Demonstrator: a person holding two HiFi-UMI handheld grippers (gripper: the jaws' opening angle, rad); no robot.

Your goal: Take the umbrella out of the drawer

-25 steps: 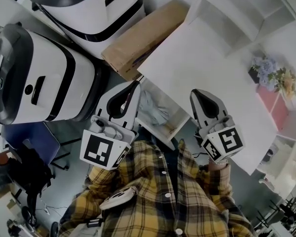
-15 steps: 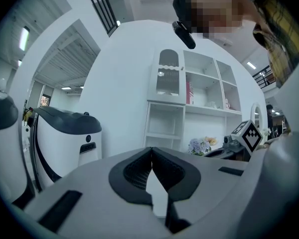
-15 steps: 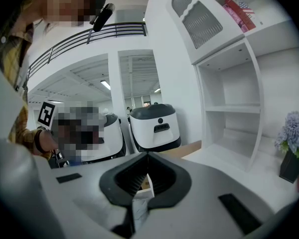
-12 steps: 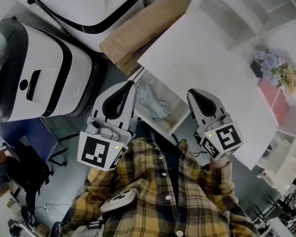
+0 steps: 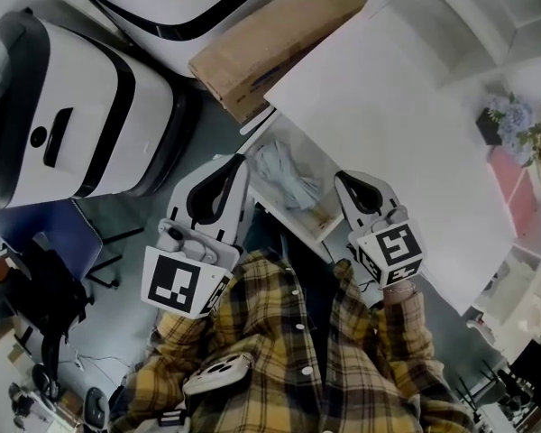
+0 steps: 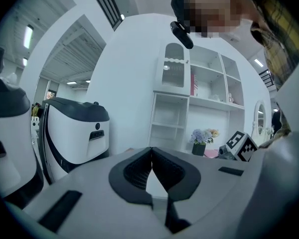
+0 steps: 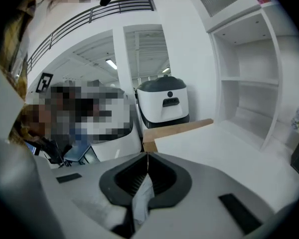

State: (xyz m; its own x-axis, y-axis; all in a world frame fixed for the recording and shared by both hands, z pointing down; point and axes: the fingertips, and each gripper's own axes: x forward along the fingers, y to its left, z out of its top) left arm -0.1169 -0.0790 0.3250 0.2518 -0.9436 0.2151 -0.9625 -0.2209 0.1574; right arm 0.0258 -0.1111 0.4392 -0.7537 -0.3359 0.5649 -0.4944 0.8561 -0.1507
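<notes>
Under the near edge of the white table [image 5: 388, 142], a white drawer [image 5: 317, 233] stands pulled open. A folded pale blue-grey umbrella [image 5: 284, 174] lies inside it. My left gripper [image 5: 239, 159] hovers at the drawer's left end, its jaws shut and empty, tips meeting in the left gripper view [image 6: 151, 149]. At the drawer's right end my right gripper [image 5: 341, 178] is also shut, holding nothing. In the right gripper view [image 7: 147, 154] pale cloth [image 7: 141, 201] shows through the gap below the closed tips. Neither gripper touches the umbrella.
Two large white-and-black machines [image 5: 63, 115] [image 5: 180, 7] stand left of the table. A cardboard box [image 5: 270, 43] lies between them and the table. A white shelf unit [image 5: 469, 16] and a flower pot [image 5: 514, 120] are at the far right. A blue chair [image 5: 36, 242] is at left.
Both grippers have come down and closer to the open drawer, the right one more. More of the drawer and the umbrella shows between them. The jaws stayed shut.
</notes>
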